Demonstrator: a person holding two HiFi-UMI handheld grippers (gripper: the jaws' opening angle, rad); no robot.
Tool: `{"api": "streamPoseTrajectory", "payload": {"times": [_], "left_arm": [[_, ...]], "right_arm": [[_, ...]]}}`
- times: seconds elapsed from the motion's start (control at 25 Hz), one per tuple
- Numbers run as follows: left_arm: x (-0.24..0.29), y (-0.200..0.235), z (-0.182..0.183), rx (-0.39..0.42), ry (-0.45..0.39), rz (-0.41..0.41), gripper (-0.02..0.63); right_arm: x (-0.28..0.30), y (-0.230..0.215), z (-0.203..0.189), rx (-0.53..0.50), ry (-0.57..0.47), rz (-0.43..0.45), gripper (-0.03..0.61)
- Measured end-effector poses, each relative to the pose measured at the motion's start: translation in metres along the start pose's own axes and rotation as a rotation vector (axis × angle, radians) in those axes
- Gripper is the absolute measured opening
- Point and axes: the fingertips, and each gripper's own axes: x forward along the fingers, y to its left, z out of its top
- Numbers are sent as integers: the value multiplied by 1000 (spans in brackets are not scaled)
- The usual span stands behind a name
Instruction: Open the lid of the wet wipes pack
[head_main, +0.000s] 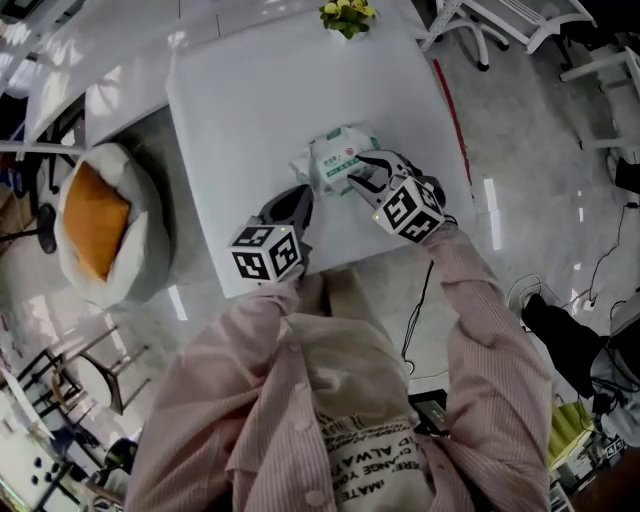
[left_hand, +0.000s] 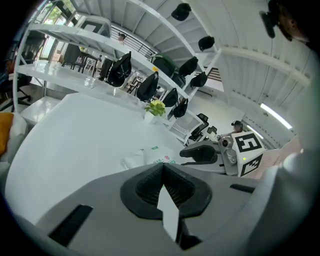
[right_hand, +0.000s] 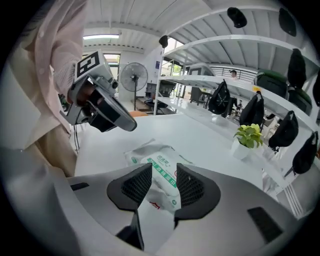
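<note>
Wipes pack (head_main: 338, 160) flat on a white bench (head_main: 230, 110), with a hand-held gripper at each near side.

Nearest, striped sleeves (head_main: 490, 330) lead up to both tools. The left hand-held gripper (head_main: 298, 198) lies at 7 o'clock of the wipes pack, its jaws pressed together with nothing between them and its tip just beside the pack's crumpled near corner. The right hand-held gripper (head_main: 360, 175) sits at 4 o'clock of the pack, its jaws a narrow gap apart over the pack's near edge. Its own view shows the green-printed wrapper in that gap, though whether the pads touch it cannot be told. Farther on, at 12 o'clock on the bench's far edge, stands a small potted plant (head_main: 347, 15). Off the bench at 9 o'clock, an orange cushion (head_main: 95, 220) rests on a white seat.
</note>
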Motion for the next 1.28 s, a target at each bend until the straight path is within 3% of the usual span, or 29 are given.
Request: {"api": "streamPoseTrajectory", "payload": {"times": [0.24,0.6,1.08,1.28], "left_arm": [[9,6,-6,-25,12,5,0],[13,11,-15,-52,29,-2,0],[15,13,-23,-61,51,-27,0],[16,12,-20,-47,59,-36,0]], "right_arm": [[17,10,-11,-171,68,75,137],[33,14,-19,-334,135,132,137],[36,17,-22,-345,193,208,115],[35,16,-20,-292,207,269,103]]}}
